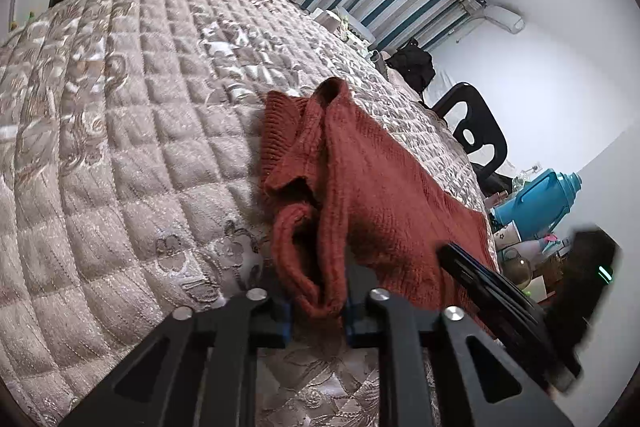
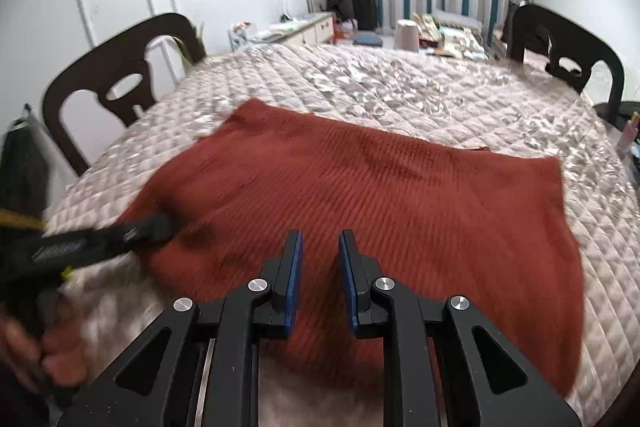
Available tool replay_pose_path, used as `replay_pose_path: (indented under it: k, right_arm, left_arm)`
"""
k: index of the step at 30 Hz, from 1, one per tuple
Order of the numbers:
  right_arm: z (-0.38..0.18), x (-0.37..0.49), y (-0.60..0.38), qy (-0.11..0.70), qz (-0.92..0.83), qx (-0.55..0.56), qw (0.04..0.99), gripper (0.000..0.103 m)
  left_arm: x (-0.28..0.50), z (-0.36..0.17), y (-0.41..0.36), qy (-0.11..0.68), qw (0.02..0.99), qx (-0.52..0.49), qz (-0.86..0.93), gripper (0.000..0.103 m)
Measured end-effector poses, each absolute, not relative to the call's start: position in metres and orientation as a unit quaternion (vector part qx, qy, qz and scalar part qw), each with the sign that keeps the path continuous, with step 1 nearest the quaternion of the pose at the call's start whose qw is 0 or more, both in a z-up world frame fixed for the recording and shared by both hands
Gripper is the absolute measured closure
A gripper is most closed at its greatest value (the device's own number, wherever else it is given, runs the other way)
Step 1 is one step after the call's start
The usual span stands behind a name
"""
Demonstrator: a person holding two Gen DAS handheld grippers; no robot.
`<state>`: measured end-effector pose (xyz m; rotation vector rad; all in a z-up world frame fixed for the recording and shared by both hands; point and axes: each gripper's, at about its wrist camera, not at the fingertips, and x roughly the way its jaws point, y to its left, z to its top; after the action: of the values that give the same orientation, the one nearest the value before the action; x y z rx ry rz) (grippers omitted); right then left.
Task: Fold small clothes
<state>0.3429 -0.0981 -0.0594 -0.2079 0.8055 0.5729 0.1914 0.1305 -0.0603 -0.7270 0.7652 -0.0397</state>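
A rust-red knitted sweater (image 1: 380,179) (image 2: 400,195) lies spread on a quilted beige table cover (image 1: 140,147) (image 2: 400,83). In the left wrist view its near end is bunched into a fold, and my left gripper (image 1: 318,311) is shut on that fold between its blue pads. The right wrist view shows the left gripper (image 2: 152,227), blurred, at the sweater's left edge, with a person's hand (image 2: 44,351) behind it. My right gripper (image 2: 320,259) sits low over the sweater's near part. Its jaws are narrowly apart and flat cloth shows between them. Its black fingers (image 1: 472,271) also show over the sweater's right side.
Dark wooden chairs (image 2: 112,83) (image 2: 568,43) (image 1: 476,131) stand around the table. Beyond the far edge are a pink cup (image 2: 407,35), papers and boxes (image 2: 444,31). A blue jug (image 1: 540,199) and small items stand off the table's right side.
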Motion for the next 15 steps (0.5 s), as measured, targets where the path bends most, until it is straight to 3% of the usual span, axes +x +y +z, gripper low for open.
replay_pose_path:
  k: [4,15]
  right_arm:
    - [-0.062,0.364,-0.100,0.405,0.269,-0.071,0.871,0.085]
    - [-0.032,0.313,-0.190,0.373,0.246,0.016,0.894,0.085]
  left_arm:
    - [0.191,-0.044,0.126,0.356,0.876,-0.325,-0.027,0.089]
    - [0.209,0.024,0.081,0.317,0.907,-0.258,-0.099,0.090]
